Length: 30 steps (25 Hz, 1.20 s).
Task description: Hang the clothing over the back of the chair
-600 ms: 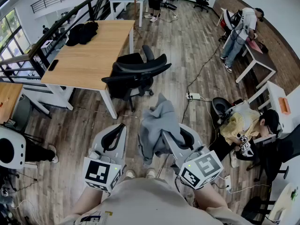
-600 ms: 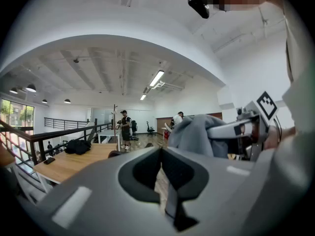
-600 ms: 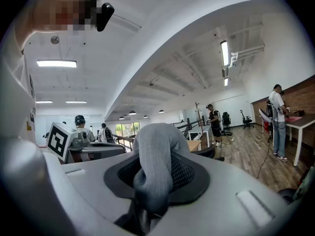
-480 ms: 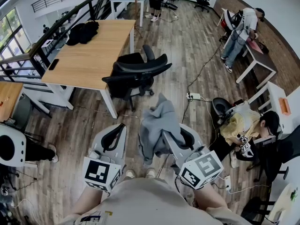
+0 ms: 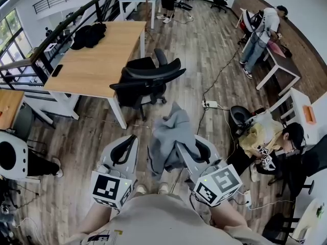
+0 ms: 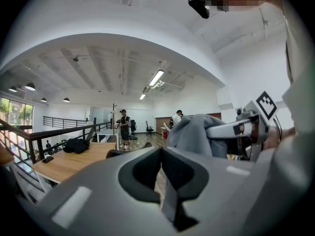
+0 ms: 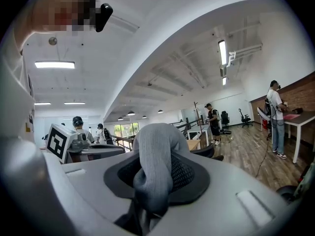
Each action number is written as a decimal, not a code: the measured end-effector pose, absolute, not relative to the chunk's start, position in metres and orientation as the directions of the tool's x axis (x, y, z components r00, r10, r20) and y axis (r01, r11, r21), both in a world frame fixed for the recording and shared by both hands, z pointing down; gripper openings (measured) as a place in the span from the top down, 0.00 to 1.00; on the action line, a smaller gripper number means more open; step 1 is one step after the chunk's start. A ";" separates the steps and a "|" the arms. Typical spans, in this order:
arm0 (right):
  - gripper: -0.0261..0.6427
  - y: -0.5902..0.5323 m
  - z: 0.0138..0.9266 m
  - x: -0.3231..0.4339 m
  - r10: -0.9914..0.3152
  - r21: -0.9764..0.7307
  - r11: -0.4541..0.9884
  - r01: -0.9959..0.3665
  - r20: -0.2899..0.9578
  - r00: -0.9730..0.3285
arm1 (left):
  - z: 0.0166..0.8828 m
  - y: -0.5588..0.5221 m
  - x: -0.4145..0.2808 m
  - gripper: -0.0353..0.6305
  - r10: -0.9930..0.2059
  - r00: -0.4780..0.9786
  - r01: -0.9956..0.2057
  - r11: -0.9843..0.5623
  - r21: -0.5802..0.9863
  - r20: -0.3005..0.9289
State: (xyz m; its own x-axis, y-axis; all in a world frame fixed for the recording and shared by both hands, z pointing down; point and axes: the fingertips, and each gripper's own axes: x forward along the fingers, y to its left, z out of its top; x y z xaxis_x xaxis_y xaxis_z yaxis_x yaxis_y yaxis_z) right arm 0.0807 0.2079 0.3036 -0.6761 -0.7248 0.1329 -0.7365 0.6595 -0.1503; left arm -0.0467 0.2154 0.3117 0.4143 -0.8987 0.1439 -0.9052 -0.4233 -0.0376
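Observation:
A grey garment (image 5: 171, 134) hangs bunched from my right gripper (image 5: 180, 148), which is shut on it in front of my body. In the right gripper view the cloth (image 7: 153, 146) bulges up from between the closed jaws of that gripper (image 7: 156, 186). My left gripper (image 5: 124, 147) is level beside it on the left, shut, with nothing in it. In the left gripper view that gripper (image 6: 162, 181) shows its jaws meeting, with the garment (image 6: 194, 134) off to the right. The black office chair (image 5: 149, 79) stands ahead by the desk corner, apart from both grippers.
A wooden desk (image 5: 97, 60) with a black bag (image 5: 90, 34) and a phone (image 5: 57, 70) is left of the chair. A power strip (image 5: 210, 104) and cables lie on the wood floor. A seated person (image 5: 273, 137) is at the right, others stand farther back, and a railing (image 5: 30, 60) runs along the left.

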 end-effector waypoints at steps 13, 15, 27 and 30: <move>0.80 0.200 0.307 0.082 -0.730 -0.156 0.648 -0.745 0.152 -0.667 | 0.316 0.209 -0.046 0.94 -0.901 0.408 -0.908 -0.417 -0.036 0.147; 0.80 0.198 0.306 0.084 -0.729 -0.160 0.649 -0.744 0.150 -0.668 | 0.318 0.208 -0.043 0.94 -0.899 0.409 -0.907 -0.419 -0.039 0.154; 0.80 0.195 0.314 0.098 -0.679 -0.176 0.696 -0.696 0.157 -0.718 | 0.318 0.208 -0.018 0.94 -0.908 0.392 -0.916 -0.400 -0.027 0.148; 0.80 0.191 0.318 0.102 -0.666 -0.174 0.707 -0.685 0.161 -0.728 | 0.318 0.206 -0.012 0.94 -0.915 0.377 -0.922 -0.386 -0.037 0.142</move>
